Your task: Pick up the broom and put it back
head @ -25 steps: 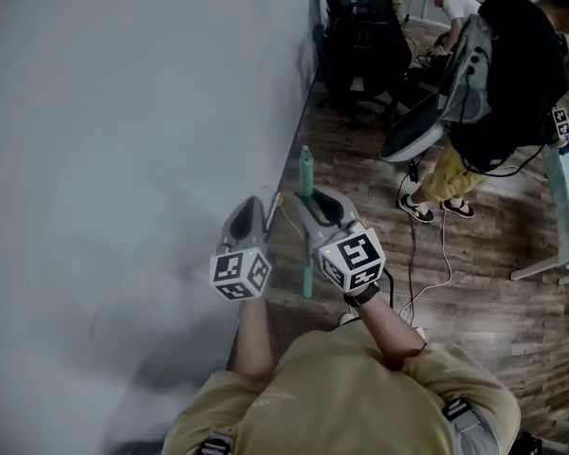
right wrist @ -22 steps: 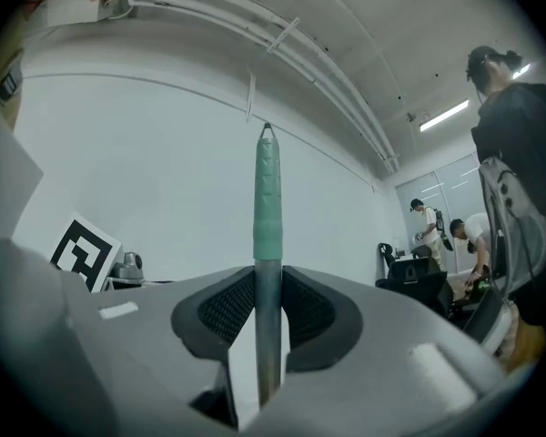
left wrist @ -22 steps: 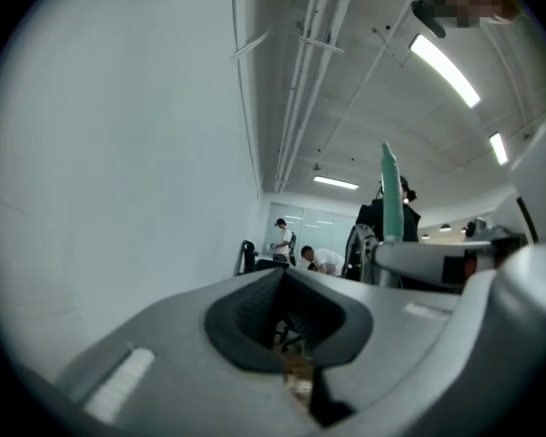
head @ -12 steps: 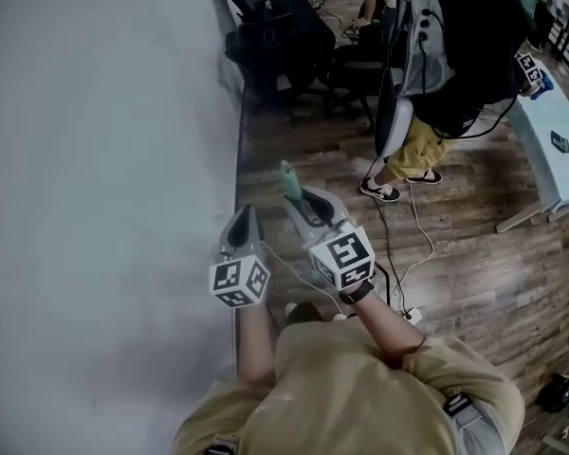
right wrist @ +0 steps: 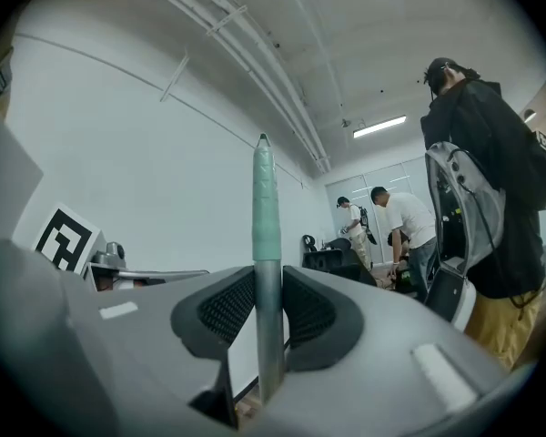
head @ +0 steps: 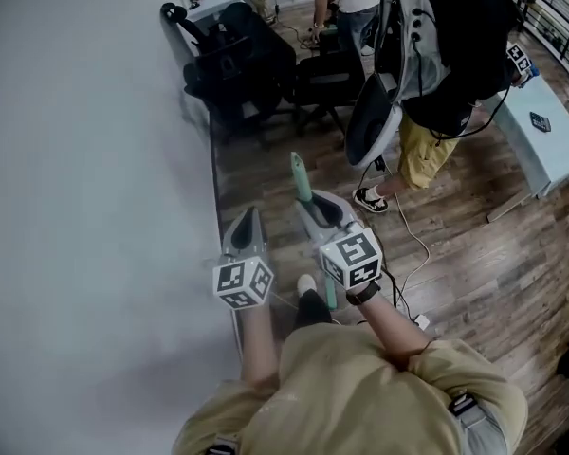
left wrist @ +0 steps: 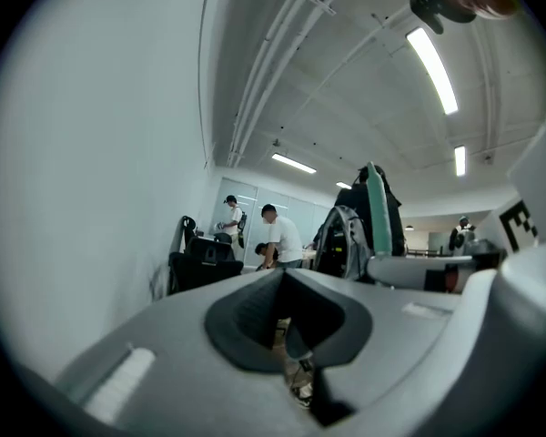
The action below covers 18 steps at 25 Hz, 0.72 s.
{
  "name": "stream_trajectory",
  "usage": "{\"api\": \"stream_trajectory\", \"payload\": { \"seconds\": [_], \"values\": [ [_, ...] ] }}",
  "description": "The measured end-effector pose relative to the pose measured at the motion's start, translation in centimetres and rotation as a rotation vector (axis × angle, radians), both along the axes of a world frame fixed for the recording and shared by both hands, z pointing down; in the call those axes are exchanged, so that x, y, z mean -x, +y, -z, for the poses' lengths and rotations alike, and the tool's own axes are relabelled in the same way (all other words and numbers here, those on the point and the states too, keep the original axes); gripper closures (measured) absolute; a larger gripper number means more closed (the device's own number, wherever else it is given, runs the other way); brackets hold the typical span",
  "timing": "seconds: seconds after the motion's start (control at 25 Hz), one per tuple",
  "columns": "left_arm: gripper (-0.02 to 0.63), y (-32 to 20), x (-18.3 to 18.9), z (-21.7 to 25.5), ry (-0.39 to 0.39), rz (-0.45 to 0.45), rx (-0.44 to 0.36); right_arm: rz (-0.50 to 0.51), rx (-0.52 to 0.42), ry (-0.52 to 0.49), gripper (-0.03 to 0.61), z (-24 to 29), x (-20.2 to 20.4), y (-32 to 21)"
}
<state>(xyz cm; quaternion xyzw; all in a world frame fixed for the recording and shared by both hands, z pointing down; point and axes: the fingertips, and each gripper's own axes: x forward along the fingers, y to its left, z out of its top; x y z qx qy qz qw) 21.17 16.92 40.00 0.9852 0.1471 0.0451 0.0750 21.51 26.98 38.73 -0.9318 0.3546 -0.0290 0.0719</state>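
your right gripper [head: 313, 204] [right wrist: 268, 315] is clamped on the broom [head: 301, 177] [right wrist: 265, 209], a thin grey metal shaft with a pale green sleeve over its top end. the two ribbed black pads [right wrist: 227, 308] press the bare metal from either side, just under the sleeve, so the jaws stand only as far apart as the shaft is thick. in the right gripper view the shaft runs upright through the jaws and the green end rises well above them; from the head view a short part of the shaft shows below your wrist, and the brush end is out of sight.

your left gripper [head: 248, 221] [left wrist: 285, 309] hangs just beside the right one, close to the plain white wall [head: 85, 178]. its jaws are drawn together with nothing between them.

beyond the broom's tip the brown wood-plank floor [head: 455, 254] carries black office chairs [head: 242, 60] against the wall, and a person in a black jacket and yellow shorts [head: 446, 55] stands near a light-topped table [head: 541, 126]. a white cable [head: 410, 245] trails across the planks.
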Motion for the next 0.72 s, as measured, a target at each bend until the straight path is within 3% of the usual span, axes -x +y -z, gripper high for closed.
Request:
{"api": "stream_trajectory", "payload": {
  "seconds": [0.24, 0.48, 0.64, 0.72],
  "values": [
    [0.615, -5.0, -11.5, 1.4, 0.028, -0.039, 0.024, -0.030, 0.036, 0.041, 0.486, 1.5, -10.2, -5.1],
    [0.615, -7.8, -17.9, 4.3, 0.063, -0.002, 0.036, -0.009, 0.048, 0.070, 0.485, 3.5, -17.0, -7.1],
    [0.615, -14.4, -25.2, 4.3, 0.056, 0.008, 0.098, 0.014, 0.053, 0.065, 0.482, 2.9, -25.7, -13.9],
    [0.615, -18.9, -28.6, 4.3, 0.057, 0.032, 0.090, 0.025, 0.057, 0.047, 0.482, 2.3, -29.5, -18.1]
  ]
}}
